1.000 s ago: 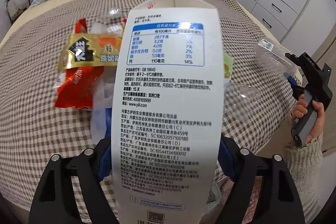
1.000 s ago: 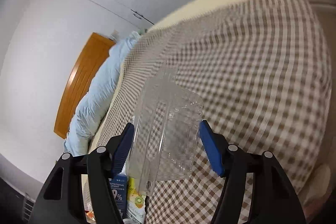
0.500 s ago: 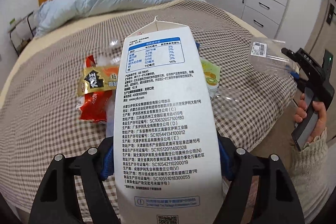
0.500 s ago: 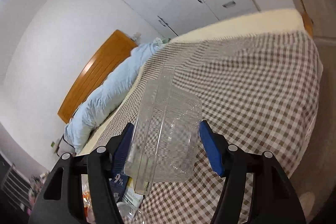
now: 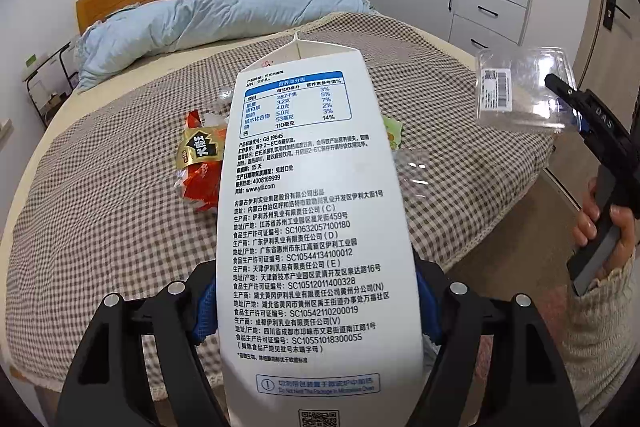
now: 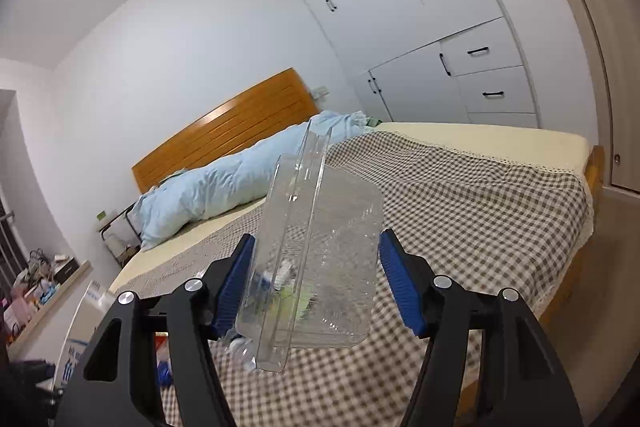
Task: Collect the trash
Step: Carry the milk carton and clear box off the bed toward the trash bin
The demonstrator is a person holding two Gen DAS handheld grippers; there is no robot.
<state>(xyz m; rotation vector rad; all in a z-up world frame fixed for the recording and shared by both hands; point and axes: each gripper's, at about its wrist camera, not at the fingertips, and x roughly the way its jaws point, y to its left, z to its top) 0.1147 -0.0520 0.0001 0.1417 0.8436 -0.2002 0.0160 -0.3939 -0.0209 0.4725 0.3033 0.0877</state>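
Both grippers have lifted away from the bed (image 5: 120,227), which now looks farther off. Left gripper (image 5: 316,303) stays clamped on a white milk carton (image 5: 312,211); its view alone shows the red snack wrapper (image 5: 198,167) lying on the checked cover. Right gripper (image 6: 316,275) grips a clear plastic clamshell box (image 6: 320,259), whose barcode label (image 5: 495,89) only the left view shows.
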